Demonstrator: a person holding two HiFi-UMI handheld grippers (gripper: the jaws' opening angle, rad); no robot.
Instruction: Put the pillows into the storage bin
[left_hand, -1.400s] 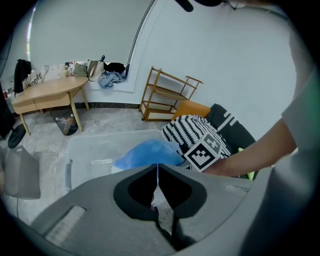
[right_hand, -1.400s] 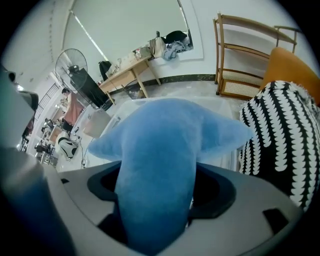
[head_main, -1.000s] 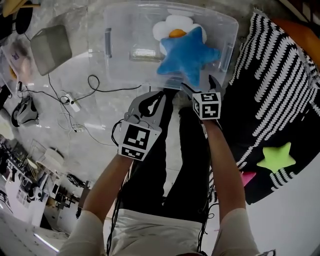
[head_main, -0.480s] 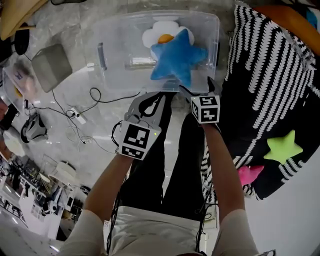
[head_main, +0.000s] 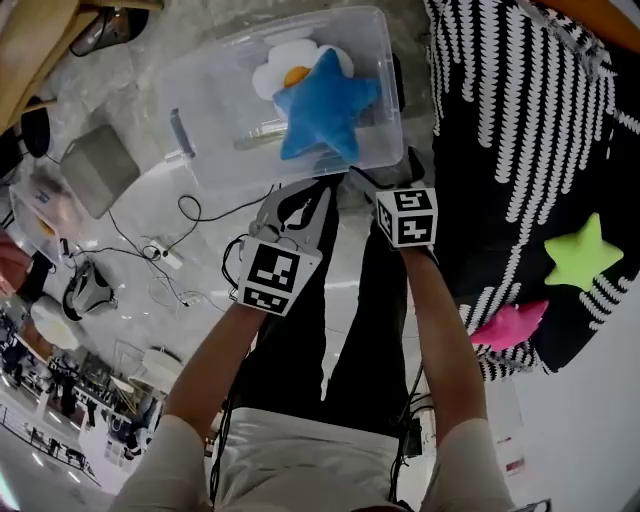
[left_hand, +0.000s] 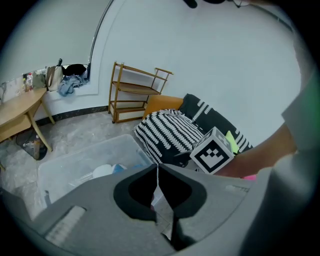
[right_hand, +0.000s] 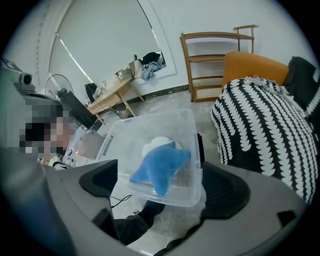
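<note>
Your right gripper (head_main: 385, 168) hung spread wide and empty just short of the bin (head_main: 200, 110). Your left gripper (head_main: 318, 192), beside it, was pinched together on nothing. The blue star (head_main: 322, 108) lay in the bin against a flower pillow (head_main: 272, 62). A green star (head_main: 583, 252) and a pink star (head_main: 510, 325) sat on the striped sofa (head_main: 500, 120) at your right. Cables (head_main: 190, 210) crossed the marble floor (head_main: 215, 260).

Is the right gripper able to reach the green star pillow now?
Probably yes: the green star lies uncovered on the striped blanket on the right gripper's side, the fingers are apart and empty, and nothing stands between.
</note>
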